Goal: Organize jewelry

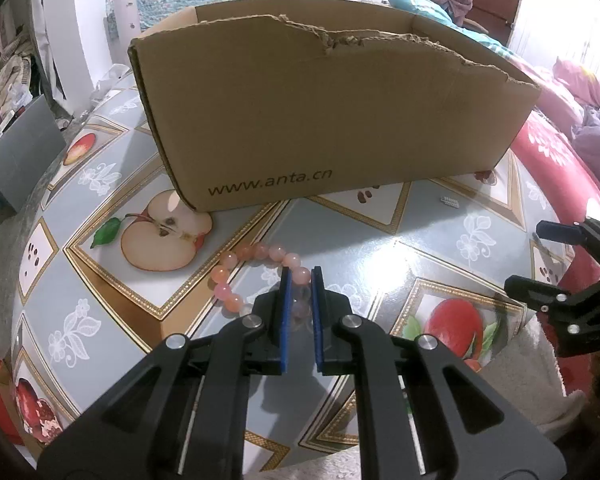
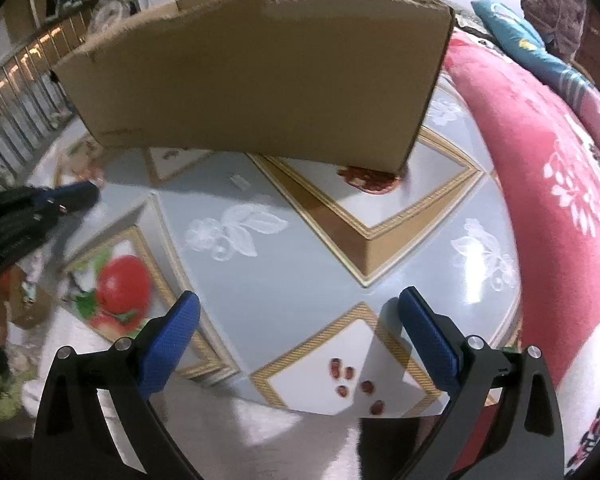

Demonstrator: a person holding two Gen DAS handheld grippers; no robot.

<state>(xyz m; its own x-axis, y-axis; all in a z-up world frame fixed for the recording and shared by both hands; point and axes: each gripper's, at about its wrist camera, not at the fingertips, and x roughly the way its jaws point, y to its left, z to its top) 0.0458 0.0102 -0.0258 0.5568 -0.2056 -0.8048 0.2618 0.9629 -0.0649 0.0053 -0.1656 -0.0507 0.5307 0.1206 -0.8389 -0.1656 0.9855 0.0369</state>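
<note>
Left fingers clenched on the pink round-bead bracelet; right fingers released, nothing between them.

Bracelet lies on the fruit-print grey-and-gold bench, loop running out to 10 o'clock from my left blue pads, which pinch its near-side beads. Torn brown cardboard box printed "www.anta.cn" stands at 12 o'clock, apart from the bracelet. Small white clip-like piece on the bench at 1 o'clock; can't tell what it is. Red floral bed cover at 3 o'clock.
</note>
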